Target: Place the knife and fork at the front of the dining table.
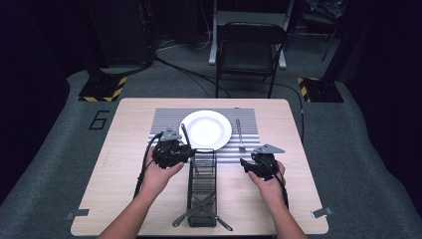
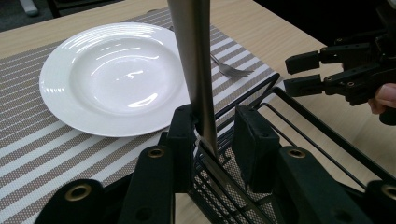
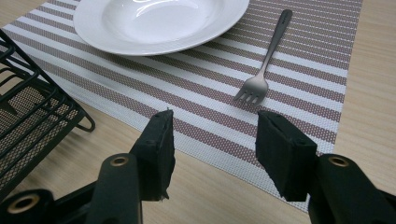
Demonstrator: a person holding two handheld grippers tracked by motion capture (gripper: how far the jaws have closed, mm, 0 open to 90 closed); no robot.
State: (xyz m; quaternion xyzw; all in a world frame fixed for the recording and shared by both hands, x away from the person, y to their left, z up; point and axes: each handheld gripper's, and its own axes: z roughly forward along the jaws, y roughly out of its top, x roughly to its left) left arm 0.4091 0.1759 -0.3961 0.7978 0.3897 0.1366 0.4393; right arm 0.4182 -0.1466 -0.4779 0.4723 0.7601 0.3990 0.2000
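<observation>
High view shows a table (image 1: 124, 199) with a striped placemat (image 1: 164, 119), a white plate (image 1: 205, 129) on it and a fork (image 1: 239, 134) to the plate's right; a black wire caddy (image 1: 202, 189) sits in front. By my reading a table setting is under way, with a knife (image 2: 194, 70) being lifted from the caddy. The left gripper (image 2: 215, 135) pinches it low on one end, upright above the caddy. Next it should go down beside the plate. The right gripper (image 3: 212, 140) hangs spread and empty near the fork
</observation>
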